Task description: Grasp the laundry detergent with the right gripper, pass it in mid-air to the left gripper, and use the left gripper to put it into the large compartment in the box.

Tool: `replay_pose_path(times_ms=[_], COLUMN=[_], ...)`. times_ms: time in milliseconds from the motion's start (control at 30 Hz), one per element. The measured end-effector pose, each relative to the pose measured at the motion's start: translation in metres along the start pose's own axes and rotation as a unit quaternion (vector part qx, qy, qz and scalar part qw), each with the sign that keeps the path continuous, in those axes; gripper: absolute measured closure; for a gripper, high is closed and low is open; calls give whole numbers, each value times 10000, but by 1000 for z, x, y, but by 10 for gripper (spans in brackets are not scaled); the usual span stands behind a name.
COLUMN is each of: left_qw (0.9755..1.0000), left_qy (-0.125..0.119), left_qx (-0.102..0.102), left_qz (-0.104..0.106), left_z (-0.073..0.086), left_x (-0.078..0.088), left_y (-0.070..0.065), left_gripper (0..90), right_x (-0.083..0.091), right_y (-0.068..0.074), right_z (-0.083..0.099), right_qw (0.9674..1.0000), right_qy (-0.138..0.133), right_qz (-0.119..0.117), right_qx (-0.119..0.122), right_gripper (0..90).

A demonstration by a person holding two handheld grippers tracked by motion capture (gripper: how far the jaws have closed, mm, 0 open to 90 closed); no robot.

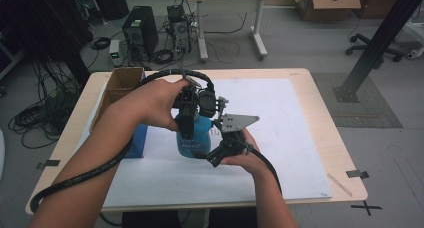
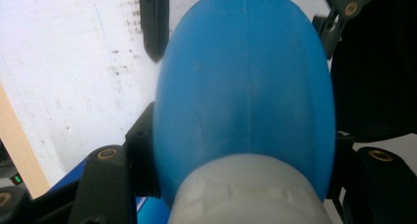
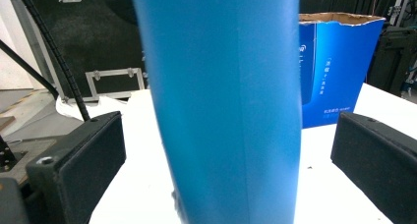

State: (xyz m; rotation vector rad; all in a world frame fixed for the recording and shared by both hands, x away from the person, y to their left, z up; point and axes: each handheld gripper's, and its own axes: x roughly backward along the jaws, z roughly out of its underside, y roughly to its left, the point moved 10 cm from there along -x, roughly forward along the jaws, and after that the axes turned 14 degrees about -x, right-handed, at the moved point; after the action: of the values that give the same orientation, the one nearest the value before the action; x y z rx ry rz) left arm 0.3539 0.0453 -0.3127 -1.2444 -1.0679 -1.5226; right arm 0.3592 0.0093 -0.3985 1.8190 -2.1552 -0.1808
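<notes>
While left gripper (image 2: pixel 241 150) jaws clamp it, smooth rounded blue plastic bottle (image 2: pixel 246 86) between spread right gripper (image 3: pixel 236 170) jaws.

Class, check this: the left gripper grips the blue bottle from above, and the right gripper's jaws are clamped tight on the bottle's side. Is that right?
Not quite. The left gripper does grip the blue bottle from above, but the right gripper has its jaws standing open, with gaps on both sides of the bottle. The right gripper view shows this.

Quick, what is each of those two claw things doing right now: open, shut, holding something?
Left gripper: shut on the blue bottle, gripped near its top.
Right gripper: open; the bottle stands between its jaws, with gaps on both sides.
</notes>
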Motion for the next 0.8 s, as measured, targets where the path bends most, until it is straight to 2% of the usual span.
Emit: replay_pose_path(times_ms=[233, 467, 567, 667, 800], left_qw=[9997, 9979, 9960, 9920, 9845], left_qy=[-43, -15, 18, 33, -2], left_qx=[234, 627, 872, 1241, 1738], left_qz=[90, 185, 199, 234, 241], left_z=[3, 9, 13, 17, 22], left_x=[5, 10, 13, 18, 25], left_y=[2, 4, 6, 9, 12], left_gripper=[385, 385, 384, 383, 383], right_x=[23, 50, 63, 74, 86], right_y=[1, -8, -11, -12, -17], right_z=[-2, -2, -4, -7, -9], right_qw=[9998, 9988, 9981, 9974, 9949], right_qy=[114, 318, 393, 475, 664], right_qz=[61, 314, 421, 490, 647], right_qx=[132, 175, 195, 248, 387], right_gripper=[2, 2, 2, 2, 2])
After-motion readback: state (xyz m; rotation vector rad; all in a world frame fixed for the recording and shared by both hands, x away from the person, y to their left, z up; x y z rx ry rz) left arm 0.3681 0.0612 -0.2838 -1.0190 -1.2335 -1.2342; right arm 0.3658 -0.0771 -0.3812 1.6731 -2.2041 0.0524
